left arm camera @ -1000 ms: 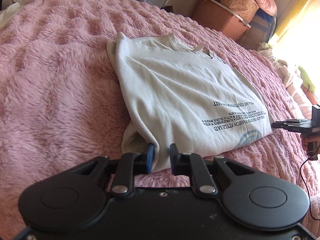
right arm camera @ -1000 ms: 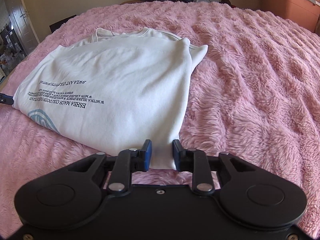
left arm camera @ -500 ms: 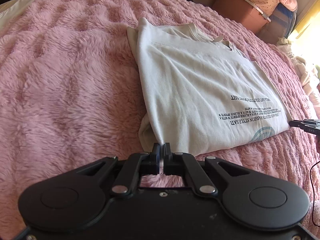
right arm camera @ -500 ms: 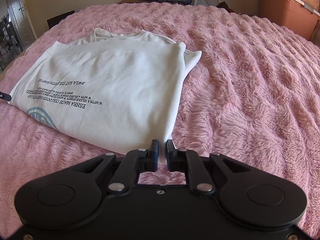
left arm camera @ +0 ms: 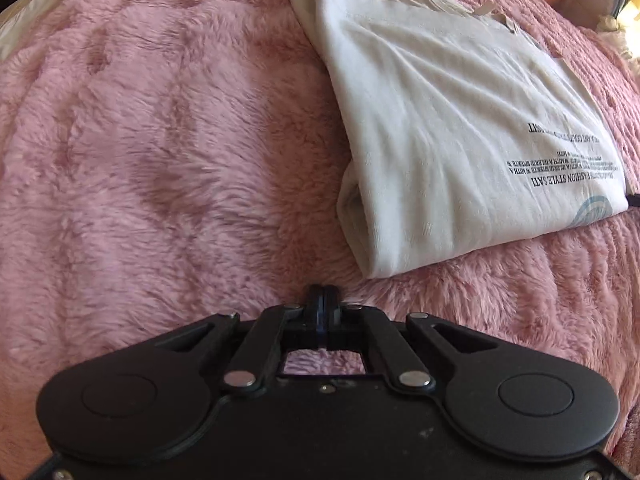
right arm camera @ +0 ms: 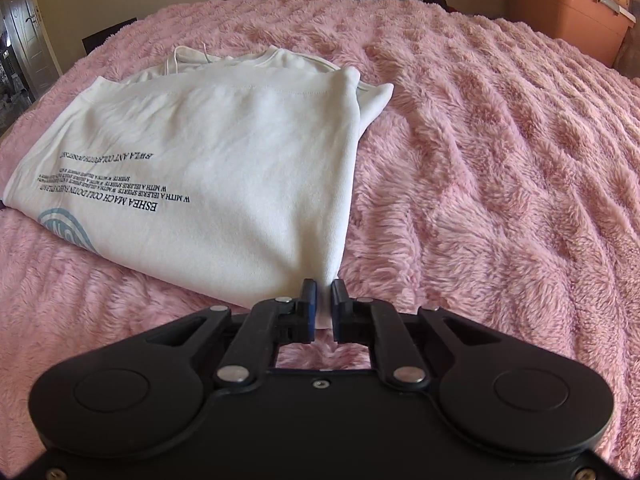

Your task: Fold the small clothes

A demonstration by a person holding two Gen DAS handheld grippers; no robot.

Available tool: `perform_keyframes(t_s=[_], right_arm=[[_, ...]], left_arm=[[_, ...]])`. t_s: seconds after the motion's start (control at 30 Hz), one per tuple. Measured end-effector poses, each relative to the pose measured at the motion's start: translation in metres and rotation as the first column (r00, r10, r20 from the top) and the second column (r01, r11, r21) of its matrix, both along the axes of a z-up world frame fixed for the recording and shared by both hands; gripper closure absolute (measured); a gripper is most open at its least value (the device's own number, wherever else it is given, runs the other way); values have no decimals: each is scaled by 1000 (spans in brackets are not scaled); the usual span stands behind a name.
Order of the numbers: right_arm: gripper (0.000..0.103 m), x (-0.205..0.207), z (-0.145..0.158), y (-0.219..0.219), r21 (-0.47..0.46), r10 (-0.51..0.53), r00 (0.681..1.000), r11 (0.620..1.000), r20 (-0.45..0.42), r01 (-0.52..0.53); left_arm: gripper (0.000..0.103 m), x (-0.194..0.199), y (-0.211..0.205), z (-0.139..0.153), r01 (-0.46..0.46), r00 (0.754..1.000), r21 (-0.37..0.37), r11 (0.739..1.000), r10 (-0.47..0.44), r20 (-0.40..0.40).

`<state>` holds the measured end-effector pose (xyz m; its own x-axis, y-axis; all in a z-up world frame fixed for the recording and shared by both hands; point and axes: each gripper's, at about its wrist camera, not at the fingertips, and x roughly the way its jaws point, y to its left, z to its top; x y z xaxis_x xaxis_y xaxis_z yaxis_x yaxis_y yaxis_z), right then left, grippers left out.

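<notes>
The white T-shirt (left arm camera: 452,120) lies folded on the pink fleece blanket (left arm camera: 160,140), filling the upper right of the left wrist view and the centre left of the right wrist view, printed text facing up.

Risks, as judged from this moment:
- The right gripper (right arm camera: 323,304) has a narrow gap between its jaws with the shirt's near corner sitting in that gap. Whether the fingers press the cloth cannot be told. If the grip is loose, any pull would likely slip off the corner and drag the top layer askew.
- The stacked layers at the shirt's near edge look loose; lifting from one corner alone could open the fold.
- The blanket's deep pile could snag a low fingertip and pull the blanket along with the shirt.

Pose:
- The left gripper (left arm camera: 322,300) sits at lower centre of its frame, jaws pressed together on nothing, low over bare blanket, just short of the shirt's near corner and apart from it.
- The right gripper points along the shirt's right-hand folded edge, low to the bed.
</notes>
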<state>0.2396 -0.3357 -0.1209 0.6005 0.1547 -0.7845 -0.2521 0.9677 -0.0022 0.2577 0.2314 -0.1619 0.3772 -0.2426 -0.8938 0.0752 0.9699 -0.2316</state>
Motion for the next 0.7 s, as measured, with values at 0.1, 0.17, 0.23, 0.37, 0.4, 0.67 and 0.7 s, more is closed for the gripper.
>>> perform_keyframes(t_s=[0.1,0.17,0.23,0.37,0.4,0.67,0.7], right_arm=[[95,0,-11,4,3,-17,1000,1000,-1,17],[94,-2,-7,3,10,-24,1000,1000,2,24],[87,-4,-1,0,14,-36,999,999,1,36],[78,-8,20,1,-28,-75,995,997,67,77],[75,-9,26,4,-38,-81,992,996,96,85],[75,28,61,101,-99,19,952,995,305,12],[75,38,59,118,-122,41,948,993,317,-2]], left_arm=[[99,-13,12,12,-22,997,-46,999,25,70],[98,-20,15,24,-29,993,-33,999,32,116],[97,-23,16,41,-24,985,-47,999,32,171],[82,-19,6,73,4,956,-99,995,25,293],[79,-17,2,79,14,946,-112,994,23,323],[64,21,-43,69,42,926,-219,975,45,375],[64,24,-45,65,30,926,-219,975,56,374]])
